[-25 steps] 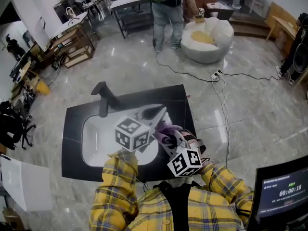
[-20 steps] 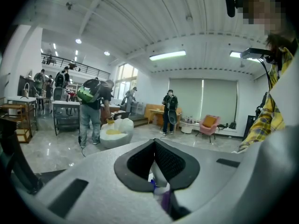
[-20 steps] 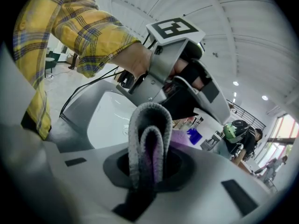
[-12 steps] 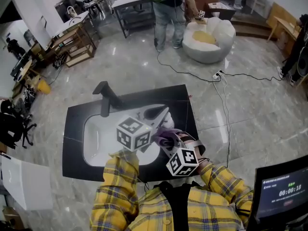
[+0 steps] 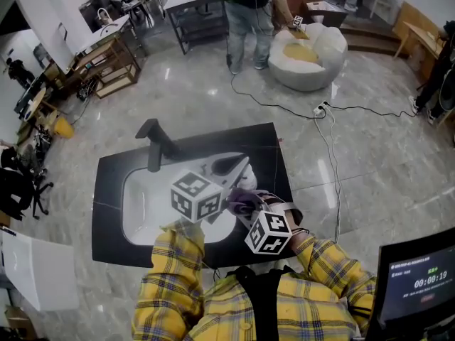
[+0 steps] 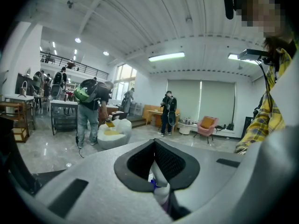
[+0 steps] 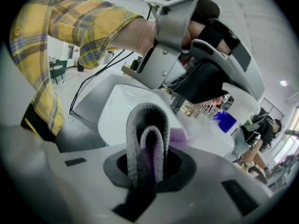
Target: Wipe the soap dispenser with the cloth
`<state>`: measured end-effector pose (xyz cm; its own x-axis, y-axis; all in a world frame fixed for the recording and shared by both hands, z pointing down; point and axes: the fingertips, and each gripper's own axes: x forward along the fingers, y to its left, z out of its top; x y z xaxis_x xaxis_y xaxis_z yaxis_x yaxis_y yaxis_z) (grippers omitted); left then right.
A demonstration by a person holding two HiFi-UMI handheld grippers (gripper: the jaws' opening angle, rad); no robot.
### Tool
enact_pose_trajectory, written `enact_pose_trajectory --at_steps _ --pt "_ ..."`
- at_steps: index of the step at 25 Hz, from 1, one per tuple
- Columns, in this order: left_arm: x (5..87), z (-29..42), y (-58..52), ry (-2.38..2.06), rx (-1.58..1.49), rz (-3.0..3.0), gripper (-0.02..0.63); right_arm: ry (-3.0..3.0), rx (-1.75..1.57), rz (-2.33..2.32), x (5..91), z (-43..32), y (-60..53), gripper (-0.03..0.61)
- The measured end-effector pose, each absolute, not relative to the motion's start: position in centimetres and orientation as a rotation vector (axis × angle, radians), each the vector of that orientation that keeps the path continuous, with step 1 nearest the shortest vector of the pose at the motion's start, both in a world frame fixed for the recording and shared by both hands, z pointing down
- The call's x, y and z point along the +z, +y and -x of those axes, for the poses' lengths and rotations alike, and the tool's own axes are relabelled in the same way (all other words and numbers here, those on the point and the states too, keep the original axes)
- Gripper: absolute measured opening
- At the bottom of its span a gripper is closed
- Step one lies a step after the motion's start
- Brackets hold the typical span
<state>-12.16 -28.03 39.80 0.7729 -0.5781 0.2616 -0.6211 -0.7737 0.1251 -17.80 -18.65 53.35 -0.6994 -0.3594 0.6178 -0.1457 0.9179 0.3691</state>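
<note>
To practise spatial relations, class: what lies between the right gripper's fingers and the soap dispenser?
The folded cloth, clamped in the right gripper; the right gripper view shows it. The left gripper holds the soap dispenser.

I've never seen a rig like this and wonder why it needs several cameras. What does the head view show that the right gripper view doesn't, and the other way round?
Only the head view shows the timer screen, the marker cube on the right gripper and the whole dark counter from above. Only the right gripper view shows how the cloth is folded into a loop and clamped between that gripper's jaws. Both show the white sink, the left gripper and a yellow plaid sleeve.
</note>
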Motion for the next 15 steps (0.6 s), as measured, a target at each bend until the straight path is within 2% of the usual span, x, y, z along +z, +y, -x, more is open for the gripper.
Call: enact_pose_trajectory --at_steps 15 --pt "39.7 11.8 -27.8 -0.947 0.311 -2.763 0.005 -2.369 0.040 -0.212 55.1 17.2 -17.9 0.048"
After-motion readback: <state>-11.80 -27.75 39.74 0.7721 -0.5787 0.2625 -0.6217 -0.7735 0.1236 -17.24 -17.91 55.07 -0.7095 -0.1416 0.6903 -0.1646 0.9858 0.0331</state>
